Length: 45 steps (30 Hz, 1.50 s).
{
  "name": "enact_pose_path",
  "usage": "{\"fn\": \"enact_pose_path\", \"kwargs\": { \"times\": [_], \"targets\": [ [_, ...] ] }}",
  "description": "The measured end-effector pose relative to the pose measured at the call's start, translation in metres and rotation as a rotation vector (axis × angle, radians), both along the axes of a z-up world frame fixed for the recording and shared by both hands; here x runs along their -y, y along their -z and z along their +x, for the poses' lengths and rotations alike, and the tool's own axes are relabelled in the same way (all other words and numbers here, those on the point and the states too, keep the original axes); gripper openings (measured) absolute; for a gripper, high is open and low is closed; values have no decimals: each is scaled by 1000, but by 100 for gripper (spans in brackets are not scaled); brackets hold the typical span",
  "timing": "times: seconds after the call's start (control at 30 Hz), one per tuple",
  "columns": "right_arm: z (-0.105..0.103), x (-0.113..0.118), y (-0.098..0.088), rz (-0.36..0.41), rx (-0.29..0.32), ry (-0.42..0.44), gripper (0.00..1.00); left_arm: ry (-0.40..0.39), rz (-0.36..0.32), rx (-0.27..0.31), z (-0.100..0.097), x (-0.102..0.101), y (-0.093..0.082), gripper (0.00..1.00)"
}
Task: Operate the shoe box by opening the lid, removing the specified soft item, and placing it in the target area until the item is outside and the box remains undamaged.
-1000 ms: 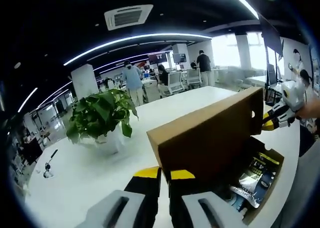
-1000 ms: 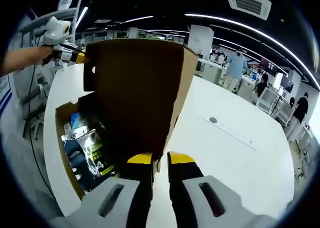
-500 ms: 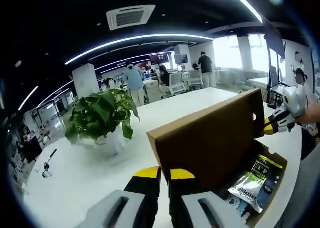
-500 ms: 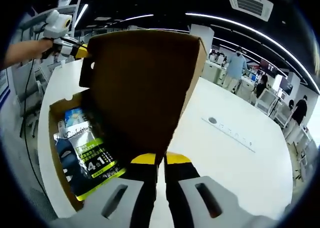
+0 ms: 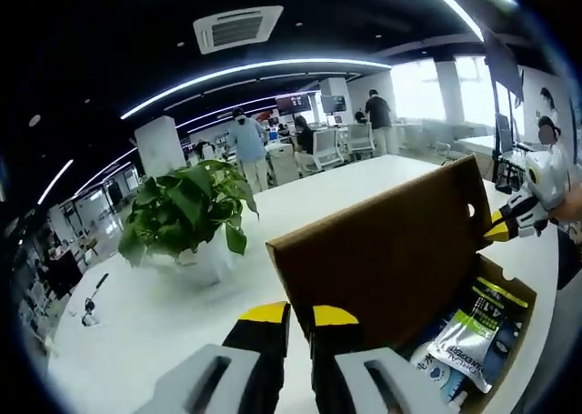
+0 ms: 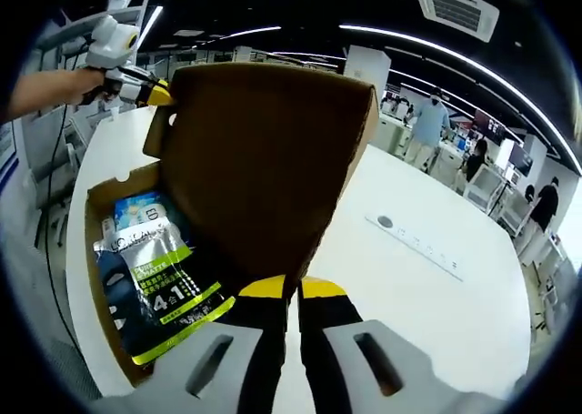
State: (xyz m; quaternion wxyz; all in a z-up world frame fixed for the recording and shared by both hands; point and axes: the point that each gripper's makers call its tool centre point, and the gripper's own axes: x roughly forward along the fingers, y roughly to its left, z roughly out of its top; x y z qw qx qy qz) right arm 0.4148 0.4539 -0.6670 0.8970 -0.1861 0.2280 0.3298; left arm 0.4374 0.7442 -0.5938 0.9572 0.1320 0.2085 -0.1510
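Open-plan office space with curved ceiling light strips stretches behind a long white desk (image 5: 136, 314), where a brown cardboard shoe box (image 6: 102, 305) sits with its lid (image 6: 264, 168) raised steeply on its hinge. Inside the box, under the raised lid, lies a soft silver-and-black packet (image 6: 155, 291) with a yellow-green band, and a blue-and-white packet (image 6: 141, 212) lies beyond it, deeper in the box. The right hand-held gripper (image 6: 285, 291) has its yellow-tipped jaws pressed together on the near edge of the lid; its own view looks straight up the lid's brown inner face and down into the box. Across the box from it, the left hand-held gripper (image 6: 155, 94), held by a person's hand (image 6: 45, 88), pinches the lid's far corner. In the left gripper view, that same left hand-held gripper (image 5: 289, 316) shows its jaws drawn close at the lid's edge, though the contact itself is hard to make out there. This view adds a potted green plant (image 5: 186, 209) standing on the desk just beyond the box, people among chairs far behind it, and the right hand-held gripper (image 5: 498, 234) at the lid's opposite corner.
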Motion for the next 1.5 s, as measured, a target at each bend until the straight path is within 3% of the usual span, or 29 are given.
{"fn": "enact_pose_path", "kwargs": {
  "times": [0.97,1.5],
  "targets": [
    [13,-2,1,-7,-7,-9,2,-56,-46,-141,-27,-2,61,5],
    [24,-2,7,-3,-24,-4,3,-71,-63,-152,-19,-4,69,3]
  ]
}}
